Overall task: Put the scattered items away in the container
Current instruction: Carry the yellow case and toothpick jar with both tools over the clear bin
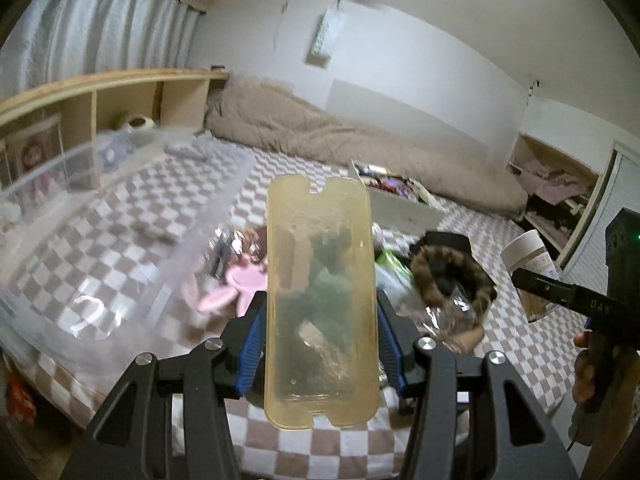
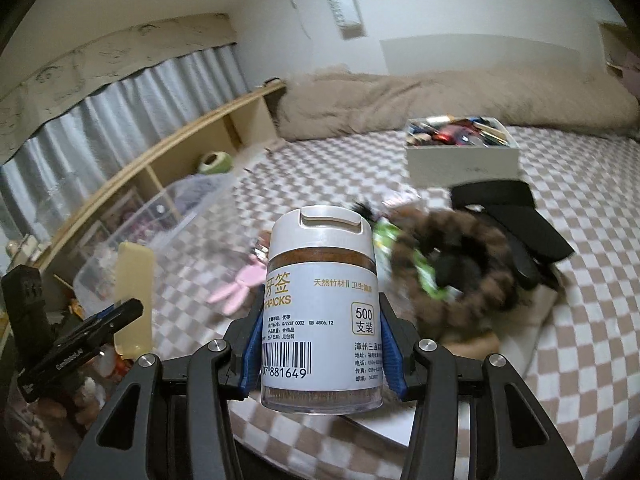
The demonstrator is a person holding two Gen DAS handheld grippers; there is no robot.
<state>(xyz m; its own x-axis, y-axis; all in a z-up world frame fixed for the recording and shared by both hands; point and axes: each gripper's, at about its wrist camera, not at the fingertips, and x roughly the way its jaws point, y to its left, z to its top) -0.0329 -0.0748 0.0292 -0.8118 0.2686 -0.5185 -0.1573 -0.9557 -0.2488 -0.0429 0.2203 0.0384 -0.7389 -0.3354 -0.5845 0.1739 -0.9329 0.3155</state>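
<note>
My left gripper [image 1: 320,344] is shut on a yellowish translucent phone case [image 1: 320,280], held upright above the checkered bed; it also shows in the right wrist view [image 2: 134,296]. My right gripper [image 2: 320,344] is shut on a white toothpick jar [image 2: 320,312], seen from the left wrist view at the right [image 1: 528,256]. A clear plastic container [image 1: 100,240] sits at the left on the bed, also in the right wrist view [image 2: 160,232]. Scattered on the bed lie a pink bunny toy [image 2: 236,288], a brown furry ring [image 2: 452,264], a green packet [image 2: 416,260] and a black item [image 2: 516,220].
A white box [image 2: 460,160] full of small items stands farther back. A beige duvet [image 2: 440,96] lies along the wall. A wooden shelf [image 2: 160,156] runs along the left side. A flat white item [image 2: 372,424] lies under the right gripper.
</note>
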